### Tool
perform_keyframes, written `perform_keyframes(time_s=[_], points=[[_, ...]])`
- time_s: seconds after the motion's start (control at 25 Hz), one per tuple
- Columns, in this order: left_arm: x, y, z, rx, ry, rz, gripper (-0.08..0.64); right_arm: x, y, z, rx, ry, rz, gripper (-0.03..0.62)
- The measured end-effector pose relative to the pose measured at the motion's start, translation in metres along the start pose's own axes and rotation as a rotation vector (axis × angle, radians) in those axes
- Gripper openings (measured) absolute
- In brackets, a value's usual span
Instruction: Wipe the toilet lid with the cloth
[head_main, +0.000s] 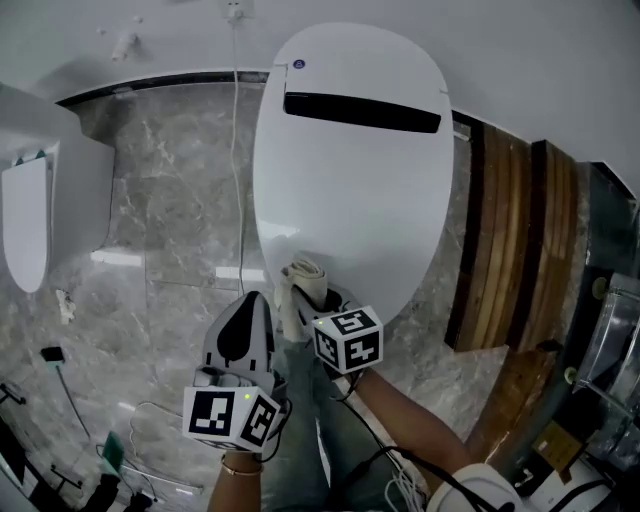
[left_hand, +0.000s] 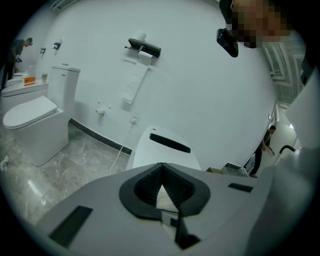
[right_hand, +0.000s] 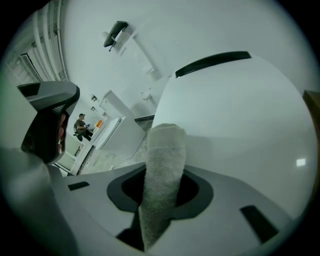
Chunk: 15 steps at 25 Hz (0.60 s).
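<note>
A: Right gripper?
B: Clamped on rolled cloth; tip at front edge of toilet lid.
A: Left gripper?
B: Jaws together, nothing held; beside lid's front-left edge, next to right gripper.

The toilet lid fills the upper centre of the head view. The cloth lies at its lower edge, in the right tongs. The left tongs are just beside, lower left. A second toilet stands on the floor at far left, and wooden slats lie to the lid's right.
</note>
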<state>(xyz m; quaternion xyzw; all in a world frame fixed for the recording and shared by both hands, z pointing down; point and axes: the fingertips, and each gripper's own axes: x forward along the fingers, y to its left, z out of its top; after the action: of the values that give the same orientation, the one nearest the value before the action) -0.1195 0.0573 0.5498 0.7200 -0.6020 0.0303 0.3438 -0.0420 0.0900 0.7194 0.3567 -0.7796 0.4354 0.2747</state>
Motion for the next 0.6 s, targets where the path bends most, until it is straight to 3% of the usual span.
perform_keyframes(time_s=[0.16,0.4,0.6], points=[[0.014,-0.03,-0.012,0.007,0.026,-0.051,0.012,-0.046,-0.06,-0.012,0.031,-0.028,-0.074,0.1],[0.034,-0.089,-0.033,0.041,0.063,-0.16,0.012,-0.123,-0.162,-0.037,0.161,-0.088,-0.267,0.1],[0.034,-0.107,-0.045,0.065,0.087,-0.184,0.012,-0.139,-0.181,-0.035,0.201,-0.1,-0.325,0.1]])
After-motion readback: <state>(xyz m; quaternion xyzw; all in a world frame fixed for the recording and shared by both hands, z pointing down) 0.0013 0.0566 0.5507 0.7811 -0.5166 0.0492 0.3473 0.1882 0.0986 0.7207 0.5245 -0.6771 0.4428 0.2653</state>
